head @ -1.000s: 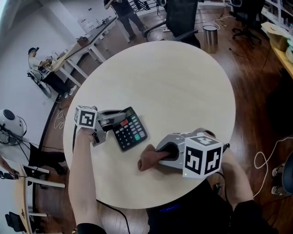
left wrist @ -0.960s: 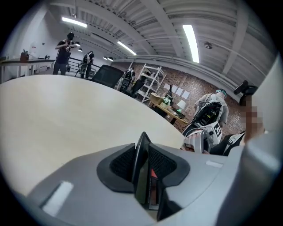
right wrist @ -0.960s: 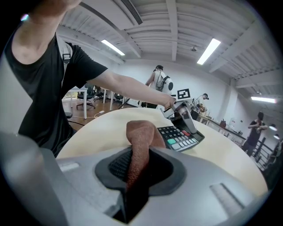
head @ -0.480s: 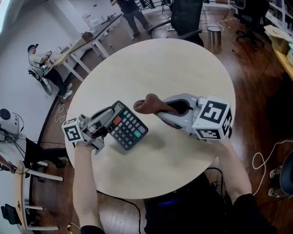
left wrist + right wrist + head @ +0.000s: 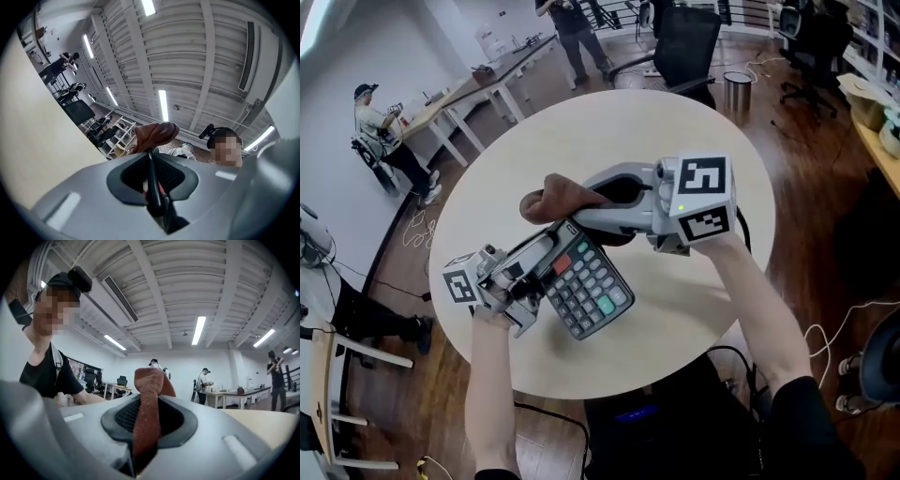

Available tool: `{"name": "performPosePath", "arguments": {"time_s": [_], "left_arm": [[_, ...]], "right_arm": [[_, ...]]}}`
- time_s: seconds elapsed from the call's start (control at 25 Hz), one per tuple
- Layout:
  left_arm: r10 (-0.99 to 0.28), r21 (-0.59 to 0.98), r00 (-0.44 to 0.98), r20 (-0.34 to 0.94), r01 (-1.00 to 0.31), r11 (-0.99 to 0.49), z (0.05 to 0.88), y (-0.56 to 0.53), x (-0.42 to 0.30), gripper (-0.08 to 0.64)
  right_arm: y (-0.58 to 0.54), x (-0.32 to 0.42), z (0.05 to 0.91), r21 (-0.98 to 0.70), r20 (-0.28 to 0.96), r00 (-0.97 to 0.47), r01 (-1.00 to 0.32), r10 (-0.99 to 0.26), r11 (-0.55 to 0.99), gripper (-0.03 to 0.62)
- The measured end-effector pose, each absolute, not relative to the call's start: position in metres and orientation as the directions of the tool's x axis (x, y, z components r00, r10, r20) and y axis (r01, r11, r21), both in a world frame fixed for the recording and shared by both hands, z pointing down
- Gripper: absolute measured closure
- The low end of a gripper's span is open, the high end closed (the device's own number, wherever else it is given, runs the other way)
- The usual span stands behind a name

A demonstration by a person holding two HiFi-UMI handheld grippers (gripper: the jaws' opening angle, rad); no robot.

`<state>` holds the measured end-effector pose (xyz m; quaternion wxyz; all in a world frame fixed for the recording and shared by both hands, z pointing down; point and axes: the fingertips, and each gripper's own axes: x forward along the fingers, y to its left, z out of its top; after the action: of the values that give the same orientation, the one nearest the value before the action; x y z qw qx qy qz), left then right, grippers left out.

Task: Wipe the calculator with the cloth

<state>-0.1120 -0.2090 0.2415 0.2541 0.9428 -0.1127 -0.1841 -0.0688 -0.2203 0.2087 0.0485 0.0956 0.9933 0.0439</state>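
Most of the table [image 5: 675, 122] is bare top, so the far and right sides are wide open for a pass. The only clutter is near-left: the calculator [image 5: 586, 281] sits tilted above the surface with the cloth [image 5: 553, 202] bunched against its top edge. No gap between them, I think, but it's hard to tell from above. Past the far rim an office chair [image 5: 680, 42] and a bin [image 5: 737, 89] stand close.

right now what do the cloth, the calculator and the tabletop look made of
The cloth looks like soft matte brown fabric, bunched into folds. The calculator is probably hard plastic: dark case, moulded keys. The tabletop is pale, matte, wood-look, perhaps laminate.
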Motion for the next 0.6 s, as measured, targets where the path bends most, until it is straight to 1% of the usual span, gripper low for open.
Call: {"name": "performPosePath", "arguments": {"time_s": [0.2, 0.32, 0.4, 0.48, 0.56, 0.6], "left_arm": [[-0.370, 0.605, 0.861, -0.350, -0.093, -0.791, 0.239, -0.211, -0.119, 0.508], [-0.416, 0.631, 0.833, -0.366, -0.106, -0.769, 0.242, -0.214, -0.127, 0.508], [-0.411, 0.632, 0.837, -0.362, -0.103, -0.768, 0.242, -0.212, -0.130, 0.506], [-0.387, 0.627, 0.846, -0.366, -0.083, -0.774, 0.238, -0.208, -0.130, 0.506], [-0.368, 0.622, 0.852, -0.373, -0.064, -0.780, 0.234, -0.204, -0.127, 0.506], [-0.361, 0.622, 0.853, -0.376, -0.057, -0.781, 0.233, -0.203, -0.125, 0.506]], "right_arm": [[-0.207, -0.041, 0.222, 0.043, -0.118, -0.962, 0.242, 0.246, 0.969, 0.515], [-0.180, -0.026, 0.239, 0.058, -0.077, -0.936, 0.340, 0.344, 0.939, 0.515], [-0.171, -0.017, 0.242, 0.087, -0.072, -0.920, 0.379, 0.385, 0.921, 0.515], [-0.185, -0.021, 0.225, 0.086, -0.123, -0.932, 0.331, 0.340, 0.940, 0.515], [-0.208, -0.038, 0.202, 0.064, -0.174, -0.954, 0.238, 0.245, 0.969, 0.515], [-0.218, -0.050, 0.194, 0.057, -0.180, -0.962, 0.197, 0.205, 0.979, 0.515]]}}
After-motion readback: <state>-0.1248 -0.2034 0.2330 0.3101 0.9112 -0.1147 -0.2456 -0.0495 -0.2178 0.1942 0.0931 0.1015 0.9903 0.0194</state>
